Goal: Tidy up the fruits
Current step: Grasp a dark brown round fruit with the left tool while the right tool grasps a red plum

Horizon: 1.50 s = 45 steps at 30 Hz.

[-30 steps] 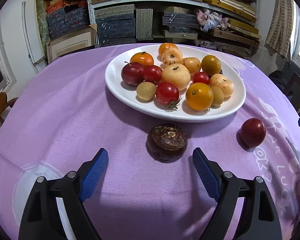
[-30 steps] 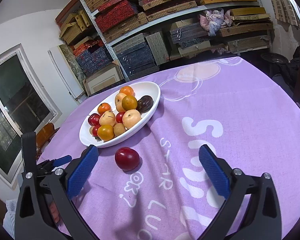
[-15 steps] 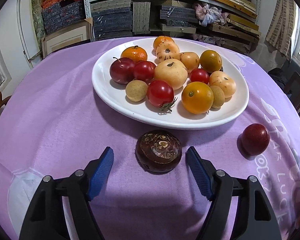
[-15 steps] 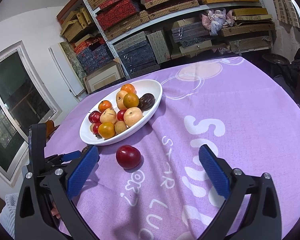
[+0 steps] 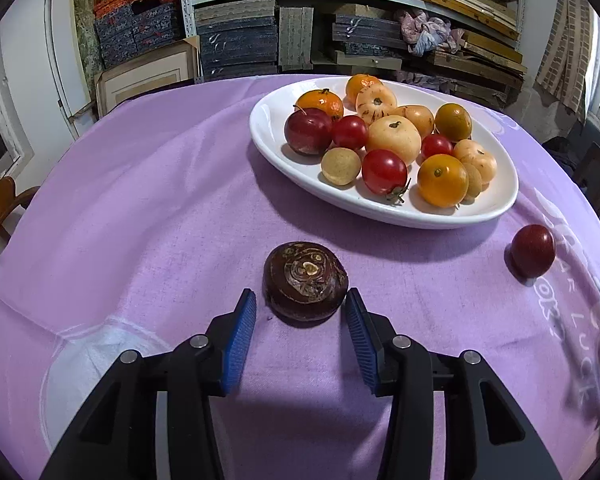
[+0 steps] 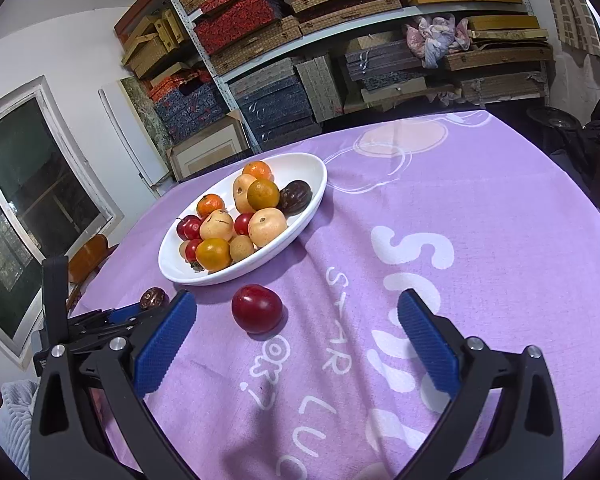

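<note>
Fruit still loose on the purple cloth [image 5: 148,184]: a dark brown one [image 5: 305,280] before the white plate [image 5: 496,208], a red plum [image 6: 257,308] nearby. The left gripper [image 5: 300,320] has just been closing, pads flanking the brown fruit's near side, apparently not pressing; it should reach further forward, centre, then squeeze gently. The right gripper [image 6: 296,328] gapes wide, empty.

Two loose fruits [image 5: 305,280], one plate [image 5: 496,208].

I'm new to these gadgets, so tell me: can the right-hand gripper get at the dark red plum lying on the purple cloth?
Probably yes. The right gripper stands open, and the dark red plum lies on bare purple tablecloth just ahead of it, nearer its left finger, apart from the white oval dish.
</note>
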Motion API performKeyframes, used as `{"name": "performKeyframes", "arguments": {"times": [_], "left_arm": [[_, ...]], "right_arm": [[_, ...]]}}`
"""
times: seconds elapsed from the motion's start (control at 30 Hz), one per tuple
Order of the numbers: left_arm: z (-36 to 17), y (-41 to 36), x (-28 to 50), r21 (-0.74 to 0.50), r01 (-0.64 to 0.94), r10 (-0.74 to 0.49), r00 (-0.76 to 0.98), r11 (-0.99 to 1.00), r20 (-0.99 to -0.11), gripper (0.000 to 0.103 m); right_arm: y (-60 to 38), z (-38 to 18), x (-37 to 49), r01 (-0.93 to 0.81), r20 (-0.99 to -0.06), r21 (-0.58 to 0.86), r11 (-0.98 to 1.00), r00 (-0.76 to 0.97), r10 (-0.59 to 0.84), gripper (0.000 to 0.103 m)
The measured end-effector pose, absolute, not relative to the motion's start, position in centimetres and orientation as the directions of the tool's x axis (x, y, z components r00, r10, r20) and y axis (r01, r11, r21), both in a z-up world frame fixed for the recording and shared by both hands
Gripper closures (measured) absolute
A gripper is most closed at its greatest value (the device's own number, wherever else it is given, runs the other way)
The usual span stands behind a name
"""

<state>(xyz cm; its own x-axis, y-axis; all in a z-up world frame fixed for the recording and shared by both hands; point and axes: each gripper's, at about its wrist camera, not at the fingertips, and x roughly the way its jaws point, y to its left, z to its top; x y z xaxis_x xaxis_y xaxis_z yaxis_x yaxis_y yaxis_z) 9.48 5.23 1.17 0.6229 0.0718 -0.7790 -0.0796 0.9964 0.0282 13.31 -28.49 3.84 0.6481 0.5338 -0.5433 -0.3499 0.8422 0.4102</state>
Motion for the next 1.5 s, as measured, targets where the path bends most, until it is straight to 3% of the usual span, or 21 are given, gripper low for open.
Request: {"name": "performKeyframes", "arguments": {"times": [0.13,0.4,0.5,0.77,0.9,1.13,1.37,1.47,1.5], "left_arm": [[1.1,5.7,10.0,0.017,-0.102,0.077,0.619,0.995,-0.782,0.047],[1.2,4.4,11.2,0.011,-0.072,0.054,0.621,0.997,-0.782,0.046],[1.3,4.5,11.1,0.018,-0.068,0.056,0.625,0.998,-0.778,0.058],[2.3,5.4,9.8,0.022,-0.102,0.085,0.665,0.995,-0.742,0.059],[3.7,5.0,6.4,-0.015,-0.075,0.040,0.678,0.997,-0.734,0.059],[2.7,2.6,-0.1,0.029,-0.031,0.042,0.681,0.999,-0.731,0.059],[1.5,3.0,0.1,-0.040,-0.019,-0.019,0.641,0.999,-0.767,0.059],[1.3,3.2,0.1,-0.060,-0.026,-0.030,0.635,0.998,-0.772,0.058],[1.2,3.2,0.1,-0.055,-0.026,-0.026,0.634,0.998,-0.773,0.058]], "right_arm": [[-28.1,3.7,13.2,-0.355,-0.550,0.398,0.846,0.645,0.530,0.004],[-27.8,3.6,13.1,-0.359,-0.559,0.391,0.848,0.639,0.528,0.004],[-27.7,3.7,12.9,-0.366,-0.557,0.380,0.849,0.642,0.526,0.004],[-27.5,3.6,12.9,-0.372,-0.564,0.376,0.849,0.635,0.528,0.004],[-27.0,3.6,12.8,-0.397,-0.575,0.371,0.839,0.612,0.544,0.004],[-23.8,3.7,11.2,-0.498,-0.604,0.195,0.845,0.618,0.503,0.004],[-21.7,3.1,11.6,-0.520,-0.628,0.110,0.847,0.624,0.465,0.004],[-20.6,2.9,12.3,-0.537,-0.640,0.113,0.836,0.605,0.475,0.010],[-19.9,2.7,12.5,-0.553,-0.656,0.107,0.826,0.586,0.476,0.026]]}}
